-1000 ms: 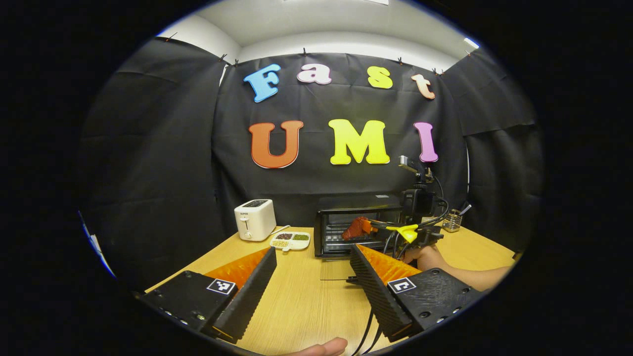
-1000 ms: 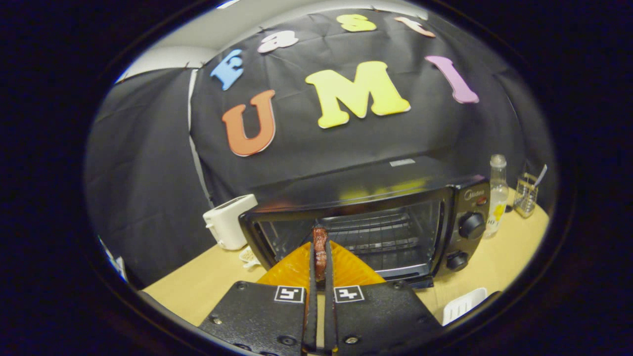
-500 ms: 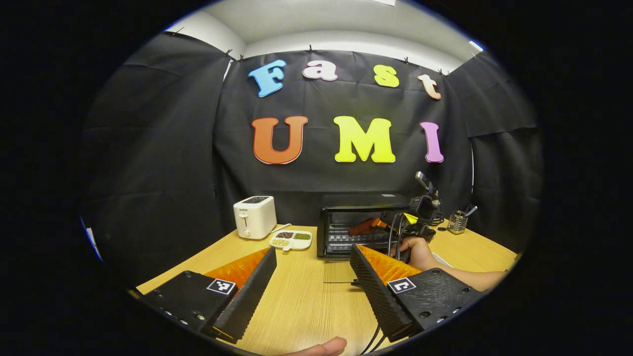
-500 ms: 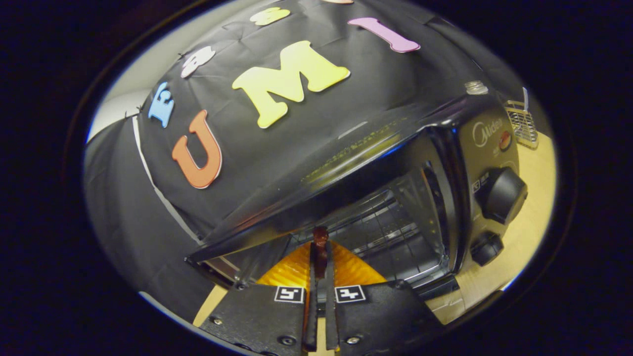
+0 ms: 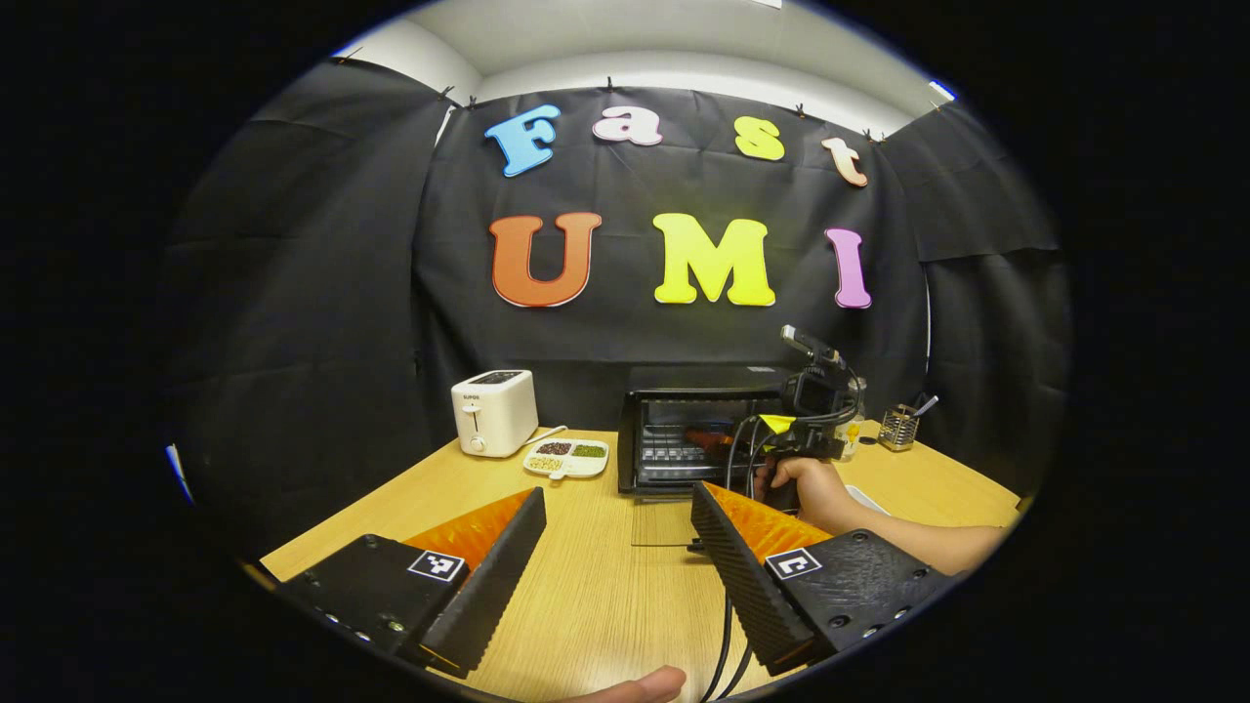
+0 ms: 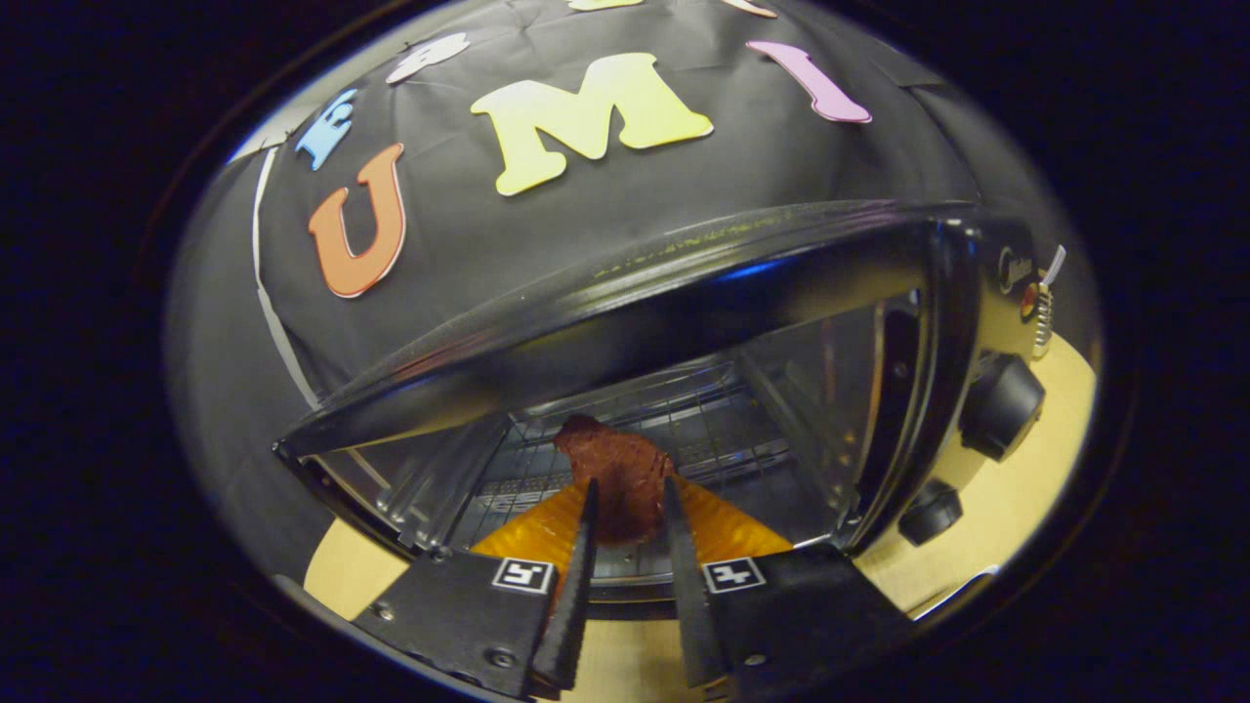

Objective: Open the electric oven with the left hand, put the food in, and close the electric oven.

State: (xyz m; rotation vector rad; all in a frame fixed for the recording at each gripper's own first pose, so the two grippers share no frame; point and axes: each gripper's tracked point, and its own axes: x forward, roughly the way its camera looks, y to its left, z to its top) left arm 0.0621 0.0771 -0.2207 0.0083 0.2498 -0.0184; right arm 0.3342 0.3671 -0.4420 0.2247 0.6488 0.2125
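Both grippers parted: right gripper (image 6: 627, 498) w/ ridged fingers round lumpy brown food (image 6: 615, 474) on oven (image 6: 684, 322) wire rack, left gripper (image 5: 615, 532) empty.

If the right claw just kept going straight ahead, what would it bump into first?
The right claw points into the open electric oven. The brown piece of food sits right between its fingertips on the wire rack, so it would likely push that first, then the oven's back wall. Depth is hard to judge.

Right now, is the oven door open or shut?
Open: the oven cavity and wire rack show unobstructed, with the meat inside.
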